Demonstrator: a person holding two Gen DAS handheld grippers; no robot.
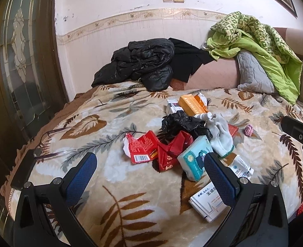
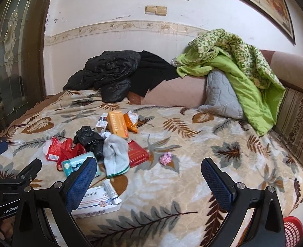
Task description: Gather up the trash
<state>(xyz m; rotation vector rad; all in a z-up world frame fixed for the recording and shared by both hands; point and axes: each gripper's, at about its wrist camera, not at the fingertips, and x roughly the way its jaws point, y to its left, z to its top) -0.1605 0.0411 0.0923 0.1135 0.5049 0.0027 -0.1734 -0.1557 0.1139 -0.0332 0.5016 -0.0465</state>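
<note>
Trash pile point(image 1: 184, 135) sits mid-bed on the blanket point(image 1: 130, 216); left tongs point(image 1: 149, 177) and right tongs point(image 2: 149, 177) gape wide, empty. Grabbing blindly could snag the white sock point(image 2: 115, 154) or blanket instead.

Fuzzy plush blanket point(image 1: 114, 111); glossy crinkled black plastic bag point(image 1: 182, 123); cardboard orange box point(image 1: 192, 104); matt knit sock point(image 1: 221, 133).

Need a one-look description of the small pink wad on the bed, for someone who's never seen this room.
Start at the leaf-print blanket covering the bed, then find the trash pile at its middle. Just right of the pile, past the red box, the pink wad lies alone on the blanket. It is the only pink item, crumpled and smaller than the boxes, touching nothing else.
</note>
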